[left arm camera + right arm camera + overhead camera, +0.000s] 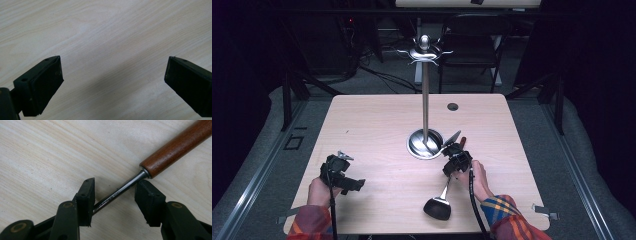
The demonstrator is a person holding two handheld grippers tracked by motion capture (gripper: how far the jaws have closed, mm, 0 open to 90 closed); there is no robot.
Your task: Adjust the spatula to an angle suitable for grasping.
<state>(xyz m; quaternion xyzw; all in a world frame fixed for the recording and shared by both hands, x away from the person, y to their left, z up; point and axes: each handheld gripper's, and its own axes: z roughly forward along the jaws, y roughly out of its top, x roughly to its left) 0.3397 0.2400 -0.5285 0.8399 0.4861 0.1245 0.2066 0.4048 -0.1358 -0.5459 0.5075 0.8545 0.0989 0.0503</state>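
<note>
A: The table [50,150] looks like pale, matt wood grain.
B: The ladle [172,147] has a glossy reddish wooden handle, polished metal shaft; the stand [425,100] shines like chrome

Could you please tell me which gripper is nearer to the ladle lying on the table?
The right. The right gripper straddles the ladle at its metal shaft, jaws not yet closed. The left gripper hovers apart over bare table, open.

From overhead, the high view looks forward and down across the whole bench [377,125], stand [425,90] at centre. Each claw view sits close above the woodgrain; the right one shares the ladle [150,170] near the stand's base.
</note>
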